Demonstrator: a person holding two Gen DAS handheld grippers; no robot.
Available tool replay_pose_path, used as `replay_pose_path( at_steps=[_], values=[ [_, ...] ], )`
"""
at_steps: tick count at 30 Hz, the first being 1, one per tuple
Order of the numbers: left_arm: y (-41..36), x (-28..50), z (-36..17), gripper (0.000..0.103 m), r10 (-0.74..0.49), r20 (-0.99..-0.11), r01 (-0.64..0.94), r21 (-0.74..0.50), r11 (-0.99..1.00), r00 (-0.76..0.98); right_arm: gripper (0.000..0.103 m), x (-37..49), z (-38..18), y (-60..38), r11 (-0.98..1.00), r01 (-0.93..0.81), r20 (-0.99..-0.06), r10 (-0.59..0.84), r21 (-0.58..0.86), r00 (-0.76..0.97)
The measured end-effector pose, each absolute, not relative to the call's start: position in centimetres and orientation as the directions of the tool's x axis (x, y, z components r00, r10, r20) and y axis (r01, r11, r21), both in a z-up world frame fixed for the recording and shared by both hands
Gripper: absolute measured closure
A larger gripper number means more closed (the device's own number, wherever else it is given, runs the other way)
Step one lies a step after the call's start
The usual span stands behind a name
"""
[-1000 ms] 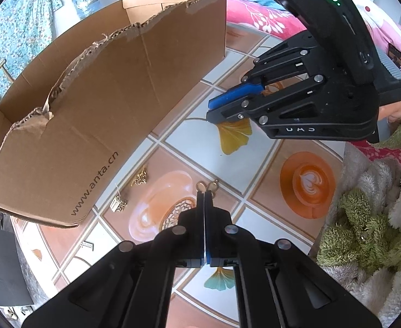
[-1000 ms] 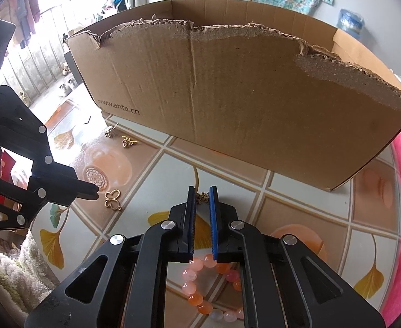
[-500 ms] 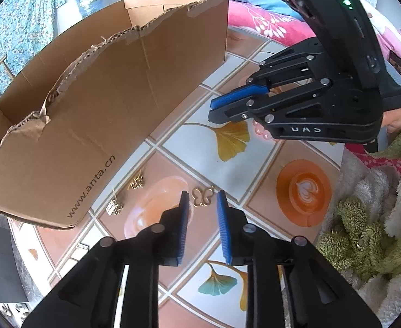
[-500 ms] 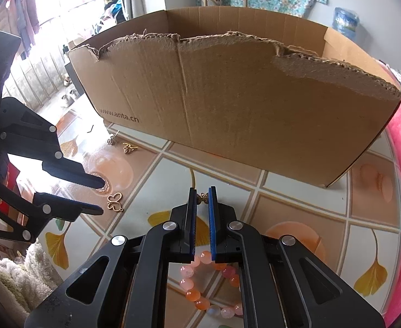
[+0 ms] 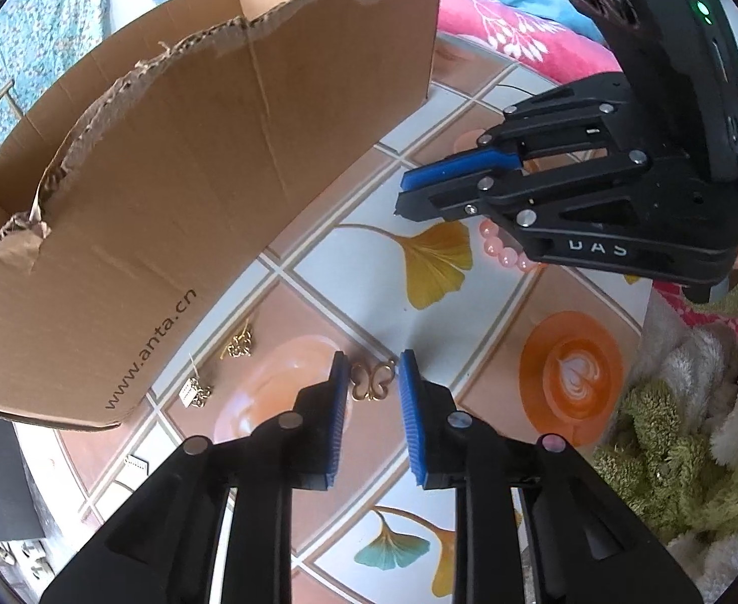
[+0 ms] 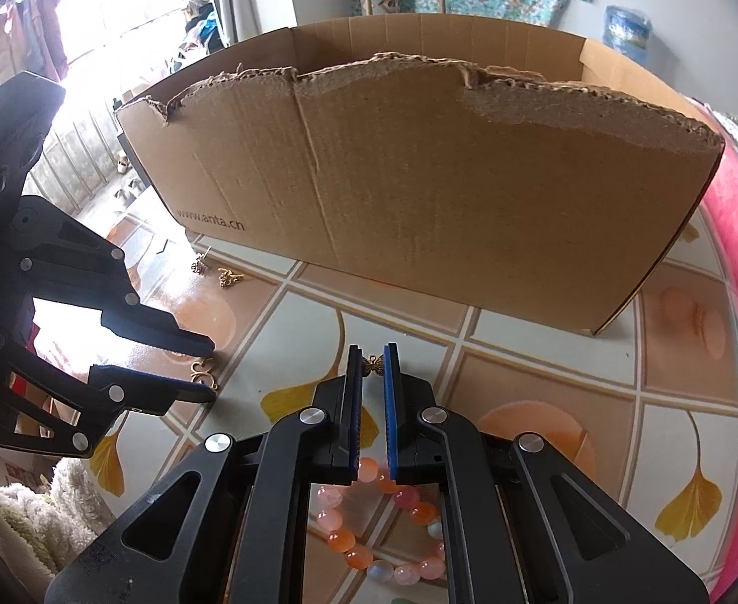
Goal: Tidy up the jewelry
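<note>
A: The cardboard box (image 6: 419,211) shows matt brown corrugated board, its torn top edge rough and fibrous. The tablecloth (image 5: 369,261) beneath is a glossy, smooth printed sheet that catches the window light.

B: The butterfly clasp (image 5: 371,382) gleams as polished gold-coloured metal. The bead bracelet (image 6: 384,543) looks glassy and translucent, pink and orange.

A: The left gripper (image 5: 371,392) is matt black plastic with ribbed blue pads and bright metal pins; the right gripper (image 6: 373,367) is the same, pinching a small brassy metal charm (image 6: 372,365).

B: The green throw (image 5: 680,453) is shaggy, fluffy cloth.
</note>
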State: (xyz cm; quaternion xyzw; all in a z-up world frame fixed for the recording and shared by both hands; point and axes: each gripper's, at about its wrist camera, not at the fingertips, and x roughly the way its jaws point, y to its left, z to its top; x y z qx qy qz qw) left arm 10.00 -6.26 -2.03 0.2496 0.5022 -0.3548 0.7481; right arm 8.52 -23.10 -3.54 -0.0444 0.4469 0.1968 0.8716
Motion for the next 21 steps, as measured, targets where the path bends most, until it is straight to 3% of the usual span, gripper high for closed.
replay_pose_path(
  at_steps=[21],
  values=[
    [-6.2,10.0,-2.1,0.088,-0.277,-0.928,0.785,0.026,0.619,0.249,0.097,8.0,-3.2,-24.2,0.916,-0.386,-0.79,0.312,0.104,0.528]
  ],
)
